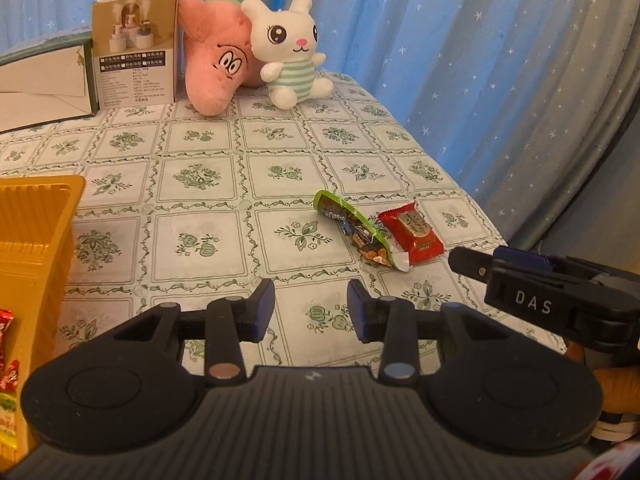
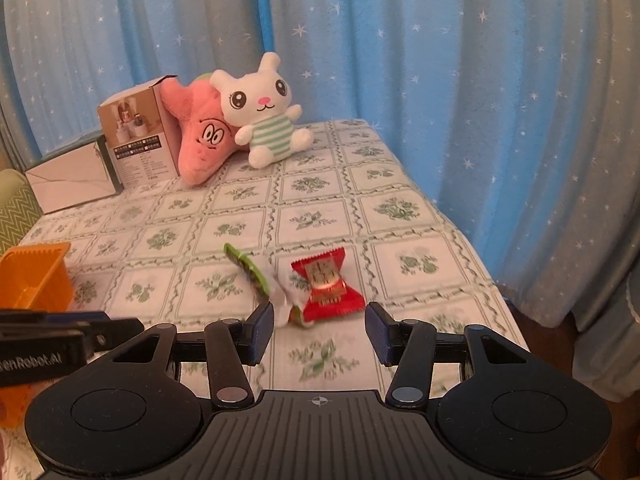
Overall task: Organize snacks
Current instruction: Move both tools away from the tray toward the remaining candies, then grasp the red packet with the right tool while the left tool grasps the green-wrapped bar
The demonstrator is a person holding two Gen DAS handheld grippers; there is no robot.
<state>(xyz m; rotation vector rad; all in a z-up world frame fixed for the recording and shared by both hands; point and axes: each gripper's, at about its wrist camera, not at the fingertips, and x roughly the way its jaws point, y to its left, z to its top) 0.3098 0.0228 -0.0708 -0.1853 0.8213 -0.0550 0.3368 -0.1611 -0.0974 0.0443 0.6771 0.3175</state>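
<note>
both your grippers, left gripper (image 1: 311, 306) and right gripper (image 2: 319, 332), gape part-open on nothing. red snack packet (image 2: 326, 286) lies just ahead of the right gripper, touching the green snack packet (image 2: 250, 270); straddle red alone, then head for the orange tray (image 2: 34, 280).

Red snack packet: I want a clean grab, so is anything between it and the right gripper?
Nothing blocks it. The red snack packet lies just ahead of the open right gripper; the green snack packet touches its left side.

Floral-tiled tablecloth (image 1: 200, 240), green snack packet (image 1: 352, 228), red snack packet (image 1: 416, 236), orange tray (image 1: 36, 232), two plush toys, boxes.
</note>
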